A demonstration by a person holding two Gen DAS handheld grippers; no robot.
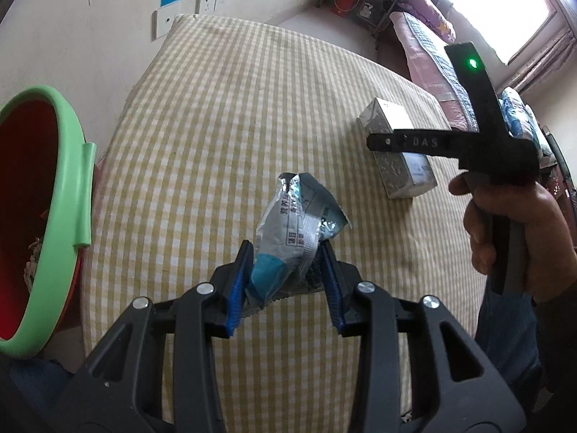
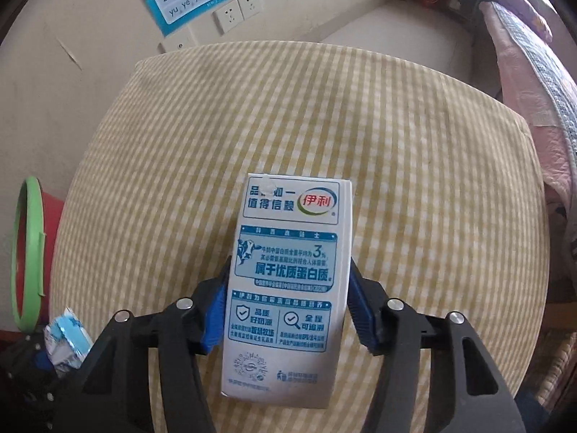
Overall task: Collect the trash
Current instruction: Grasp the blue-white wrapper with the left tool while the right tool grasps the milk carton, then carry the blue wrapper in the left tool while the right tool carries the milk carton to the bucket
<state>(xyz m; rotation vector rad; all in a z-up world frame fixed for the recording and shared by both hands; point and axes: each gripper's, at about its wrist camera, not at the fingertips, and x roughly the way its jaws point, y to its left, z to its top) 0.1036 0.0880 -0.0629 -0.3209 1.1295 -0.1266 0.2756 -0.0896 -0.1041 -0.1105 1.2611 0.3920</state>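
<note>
Printed carton (image 2: 288, 288) face, right-view only

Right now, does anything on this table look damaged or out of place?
The wrapper in the left tongs is crumpled and torn open. The milk carton between the right tongs looks intact. Nothing spilled on the checked cloth.

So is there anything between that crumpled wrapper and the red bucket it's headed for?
Nothing visible. The left hand-held gripper holds the wrapper above the checked tablecloth; the bucket sits off its left edge, mouth open. The milk carton lies on the opposite side.
</note>
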